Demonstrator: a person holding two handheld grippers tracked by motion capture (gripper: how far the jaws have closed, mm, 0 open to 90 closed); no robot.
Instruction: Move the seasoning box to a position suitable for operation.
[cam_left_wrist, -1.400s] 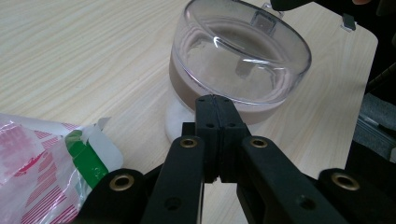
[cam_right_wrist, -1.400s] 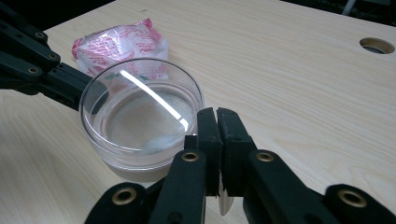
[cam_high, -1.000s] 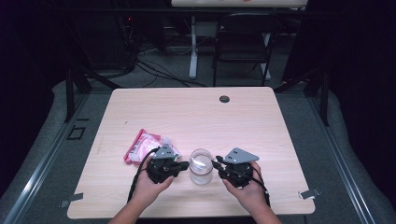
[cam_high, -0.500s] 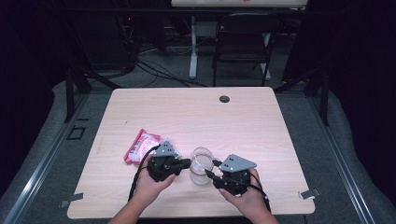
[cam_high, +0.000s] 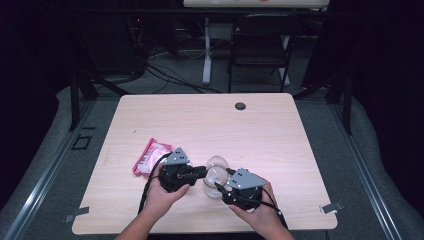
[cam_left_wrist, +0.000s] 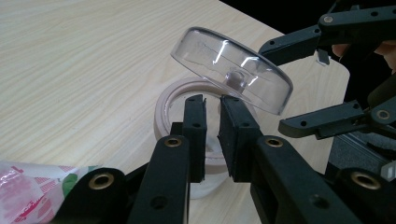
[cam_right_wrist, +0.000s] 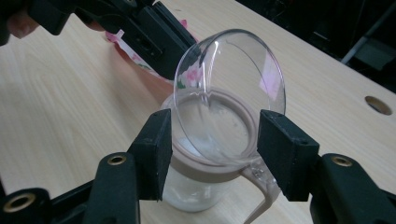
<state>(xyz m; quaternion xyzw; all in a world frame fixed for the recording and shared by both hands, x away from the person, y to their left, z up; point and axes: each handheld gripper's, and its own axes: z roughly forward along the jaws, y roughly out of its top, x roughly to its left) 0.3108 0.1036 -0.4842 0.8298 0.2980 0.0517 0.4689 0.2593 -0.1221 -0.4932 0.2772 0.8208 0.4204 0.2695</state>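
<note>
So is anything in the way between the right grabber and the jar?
No, nothing visible. The right gripper has just been opening its jaws, and they stand on either side of the jar at its beige rim, with no other thing between. The clear lid tilts up, open, above the rim.

Left gripper (cam_high: 200, 172): black body, grey three-cornered plate on top, black cable trailing back beside the forearm. Jaws of black link bars joined by brass-coloured rivets, ending in flat rectangular black pads (cam_left_wrist: 233, 135).

Right gripper (cam_high: 218, 186): same build, with grey plate, black cable, brass-coloured rivets and square black pads (cam_right_wrist: 287, 151).

Forearms bare; no sleeves in view.
</note>
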